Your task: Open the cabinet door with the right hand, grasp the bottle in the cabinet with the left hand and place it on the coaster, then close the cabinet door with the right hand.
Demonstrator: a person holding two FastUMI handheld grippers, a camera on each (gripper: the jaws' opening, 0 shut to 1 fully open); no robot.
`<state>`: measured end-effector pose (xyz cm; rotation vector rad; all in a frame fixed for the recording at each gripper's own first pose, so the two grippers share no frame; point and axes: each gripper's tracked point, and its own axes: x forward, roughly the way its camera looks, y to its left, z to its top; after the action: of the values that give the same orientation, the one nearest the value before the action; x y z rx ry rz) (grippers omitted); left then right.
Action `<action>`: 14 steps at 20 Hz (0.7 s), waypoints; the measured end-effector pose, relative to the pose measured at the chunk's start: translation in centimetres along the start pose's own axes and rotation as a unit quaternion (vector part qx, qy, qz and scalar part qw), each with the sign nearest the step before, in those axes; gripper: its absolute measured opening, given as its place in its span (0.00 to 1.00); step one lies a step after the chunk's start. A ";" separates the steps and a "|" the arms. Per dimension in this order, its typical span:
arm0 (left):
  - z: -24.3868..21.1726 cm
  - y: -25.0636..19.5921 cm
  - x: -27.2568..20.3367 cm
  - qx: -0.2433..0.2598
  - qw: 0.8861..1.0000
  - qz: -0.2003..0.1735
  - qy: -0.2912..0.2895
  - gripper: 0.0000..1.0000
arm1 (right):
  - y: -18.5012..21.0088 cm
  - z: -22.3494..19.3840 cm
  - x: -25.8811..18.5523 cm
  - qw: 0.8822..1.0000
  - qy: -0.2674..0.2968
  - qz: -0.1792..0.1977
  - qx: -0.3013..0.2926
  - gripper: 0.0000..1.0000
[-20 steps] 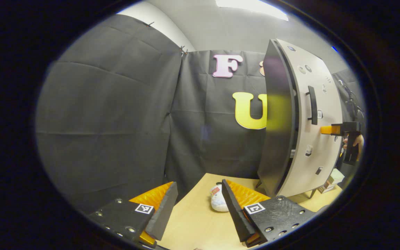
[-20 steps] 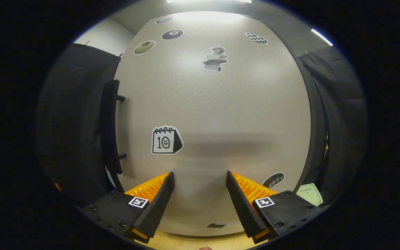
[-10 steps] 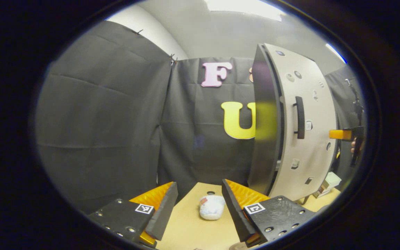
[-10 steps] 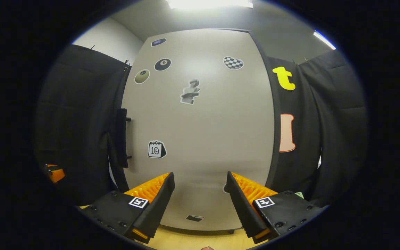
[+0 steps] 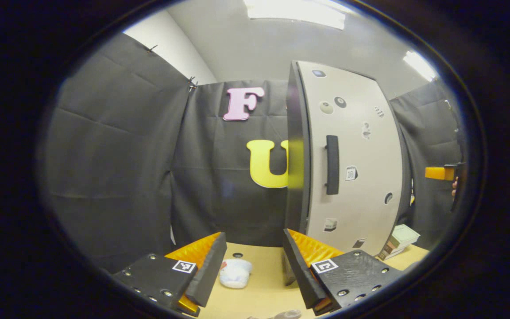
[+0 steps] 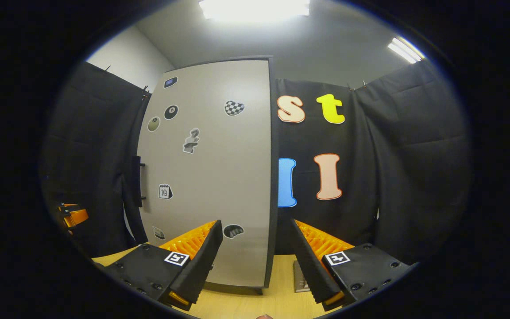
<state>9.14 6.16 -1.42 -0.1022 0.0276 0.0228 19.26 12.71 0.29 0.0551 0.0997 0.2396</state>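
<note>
The grey cabinet (image 5: 357, 146) stands on the wooden table, its sticker-covered door (image 6: 210, 177) lying flush against the body. The dark vertical handle (image 5: 332, 165) is on the door's left edge, also visible as the handle (image 6: 136, 181) in the right gripper view. My left gripper (image 5: 253, 270) is open over the table, well in front and to the left of the cabinet. My right gripper (image 6: 255, 261) is open too, some way back from the door's right edge. The right gripper (image 5: 441, 173) also appears far right in the left gripper view, held by a hand.
A white soft object (image 5: 235, 272) lies on the table (image 5: 259, 292) between my left fingers. Small boxes (image 5: 399, 237) sit at the cabinet's right foot. A flat grey item (image 6: 300, 277) lies right of the cabinet. The left gripper (image 6: 73, 215) shows at the far left.
My right gripper has drawn back from the door and turned right; the door went from filling its view to half of it. The left view has swung, bringing the cabinet toward centre.
</note>
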 end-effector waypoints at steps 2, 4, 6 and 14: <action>0.4 -1.8 0.1 0.003 1.000 -0.009 -0.002 0.77 | -2.2 -0.2 -1.1 1.000 0.001 -0.010 0.006 0.92; 1.0 -3.2 0.1 0.007 1.000 -0.017 -0.002 0.77 | -4.2 -0.4 -2.1 1.000 0.001 -0.019 0.013 0.95; 1.4 -4.4 0.1 0.013 1.000 -0.024 -0.001 0.79 | -6.1 -0.8 -3.0 0.999 0.000 -0.028 0.020 0.92; 2.5 -6.5 -0.4 0.016 0.999 -0.032 -0.002 0.77 | -10.5 -3.4 -5.7 0.998 0.013 -0.046 0.036 0.94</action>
<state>8.98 -0.05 1.70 -0.0709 0.0197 -0.0410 15.88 1.34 -3.25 0.1190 0.1365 0.1438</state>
